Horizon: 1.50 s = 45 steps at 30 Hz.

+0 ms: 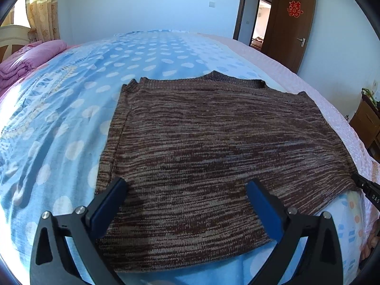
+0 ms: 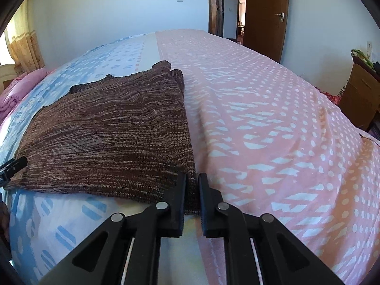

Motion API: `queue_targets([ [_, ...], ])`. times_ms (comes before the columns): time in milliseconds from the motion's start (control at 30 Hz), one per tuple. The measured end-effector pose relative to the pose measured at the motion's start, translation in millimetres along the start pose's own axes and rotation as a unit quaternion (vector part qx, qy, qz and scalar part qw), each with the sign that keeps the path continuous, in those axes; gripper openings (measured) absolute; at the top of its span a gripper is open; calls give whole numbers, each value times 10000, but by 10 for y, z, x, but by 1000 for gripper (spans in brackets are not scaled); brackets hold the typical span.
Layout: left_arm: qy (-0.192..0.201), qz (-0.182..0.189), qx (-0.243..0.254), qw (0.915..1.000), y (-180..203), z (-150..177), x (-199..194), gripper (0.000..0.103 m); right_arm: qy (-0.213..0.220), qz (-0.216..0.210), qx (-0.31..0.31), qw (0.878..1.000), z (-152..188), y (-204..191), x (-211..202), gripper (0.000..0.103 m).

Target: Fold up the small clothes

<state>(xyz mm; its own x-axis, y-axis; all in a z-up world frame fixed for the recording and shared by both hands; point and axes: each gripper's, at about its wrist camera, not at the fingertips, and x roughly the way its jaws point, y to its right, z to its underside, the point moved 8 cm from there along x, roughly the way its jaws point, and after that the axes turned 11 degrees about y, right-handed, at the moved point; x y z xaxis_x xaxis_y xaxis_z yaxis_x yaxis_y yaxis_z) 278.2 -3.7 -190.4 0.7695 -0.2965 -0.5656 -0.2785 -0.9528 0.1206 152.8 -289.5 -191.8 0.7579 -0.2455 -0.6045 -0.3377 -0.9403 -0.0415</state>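
A brown knitted sweater lies flat on the bed with its sides folded in, neckline at the far end. My left gripper is open, its blue-padded fingers spread over the sweater's near left part. In the right wrist view the sweater lies left of centre. My right gripper is shut on the sweater's near right corner, with fabric pinched between the black fingers. The right gripper's tip shows at the right edge of the left wrist view; the left gripper's tip shows at the left edge of the right wrist view.
The bed sheet is blue with pale dots on the left and pink with white dots on the right. A folded pink quilt lies at the far left. A wooden cabinet and a door stand to the right.
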Motion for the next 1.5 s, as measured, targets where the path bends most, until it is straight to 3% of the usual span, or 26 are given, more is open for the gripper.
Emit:
queue_targets([
  [100, 21, 41, -63, 10000, -11, -4, -5, 103, 421, 164, 301, 9985, -242, 103, -167, 16],
  [200, -17, -65, 48, 10000, 13, 3, 11, 103, 1138, 174, -77, 9933, -738, -96, -238, 15],
  [333, -105, -297, 299, 9991, 52, 20, 53, 103, 792, -251, -298, 9961, -1072, -556, 387, 15],
  [400, -105, -303, 297, 9990, 38, 21, 48, 103, 586, -155, -419, 9973, -1149, -660, 792, 15],
  [567, -110, -344, 331, 9988, 32, 23, 53, 103, 19, 223, -703, 9973, -986, -558, 1424, 15],
  [633, -111, -359, 345, 9987, 32, 25, 55, 103, 39, 298, -421, 9987, -1039, -411, 1403, 17],
  [700, -113, -374, 354, 9986, 26, 23, 64, 103, -5, 547, -182, 9983, -1044, -243, 1417, 29],
  [767, -112, -393, 371, 9985, 27, 26, 64, 103, -60, 506, 185, 9985, -1039, -149, 1405, 32],
  [867, -105, -392, 365, 9985, 25, 29, 56, 103, 278, 615, -79, 9977, -1043, -208, 1052, 32],
  [967, -107, -407, 378, 9984, 16, 27, 57, 103, 751, 182, -490, 9958, -947, -480, 556, 32],
  [1100, -109, -422, 384, 9983, 22, 26, 54, 103, 715, -526, -637, 9940, -597, -873, 232, 32],
  [1233, -111, -469, 418, 9980, 26, 28, 53, 103, 410, -544, -917, 9935, -216, -1085, 342, 32],
  [1400, -39, -530, 329, 9980, -4, 15, 19, 103, 458, -659, -768, 9938, -232, -1072, 336, 33],
  [1500, 267, -724, -284, 9966, -221, -28, -153, 103, 495, -738, -700, 9936, -220, -1055, 346, 34],
])
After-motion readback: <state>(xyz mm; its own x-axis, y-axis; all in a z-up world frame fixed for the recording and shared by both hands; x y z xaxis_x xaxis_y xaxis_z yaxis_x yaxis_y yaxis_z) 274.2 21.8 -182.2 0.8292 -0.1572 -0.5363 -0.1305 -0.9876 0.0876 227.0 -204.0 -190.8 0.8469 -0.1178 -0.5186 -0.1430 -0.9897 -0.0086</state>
